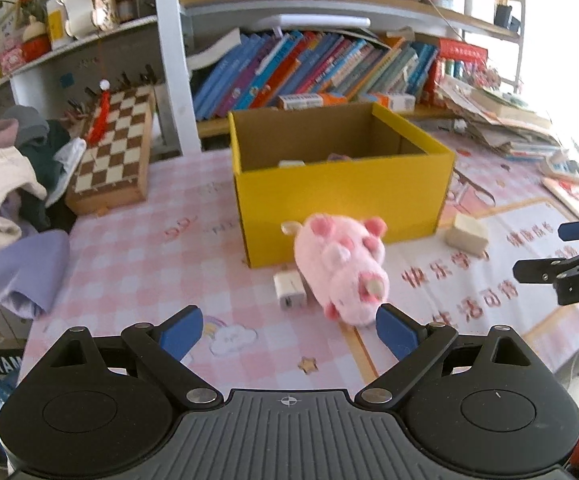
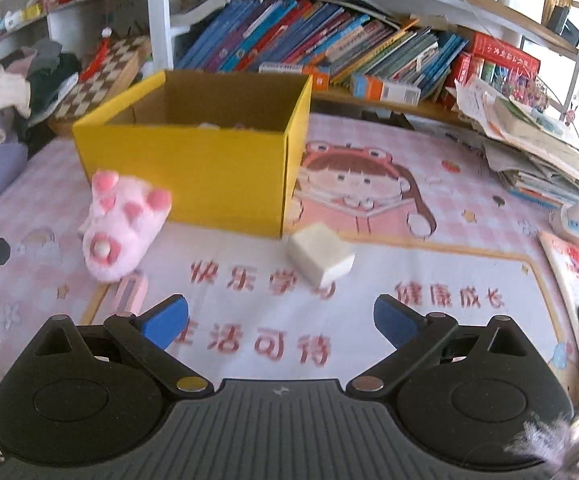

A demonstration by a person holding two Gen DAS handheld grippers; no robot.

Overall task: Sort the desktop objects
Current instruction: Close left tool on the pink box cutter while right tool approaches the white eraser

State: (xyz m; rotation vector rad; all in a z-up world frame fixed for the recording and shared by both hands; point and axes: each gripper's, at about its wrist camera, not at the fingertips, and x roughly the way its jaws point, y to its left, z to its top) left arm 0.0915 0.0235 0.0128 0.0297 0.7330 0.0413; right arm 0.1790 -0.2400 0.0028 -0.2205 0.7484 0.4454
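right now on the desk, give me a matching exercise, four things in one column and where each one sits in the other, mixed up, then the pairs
Things:
1. pink plush toy
2. white charger
3. cream block
4. chessboard box

Places:
A. leaning by the pile of clothes, left of the box
B. on the mat ahead of the right gripper
C. in front of the yellow box, near the left gripper
D. tucked against the plush toy's left side

Pairs: 1-C, 2-D, 3-B, 4-A

Left gripper (image 1: 289, 330) and right gripper (image 2: 281, 320) both hover with jaws spread wide, holding nothing.
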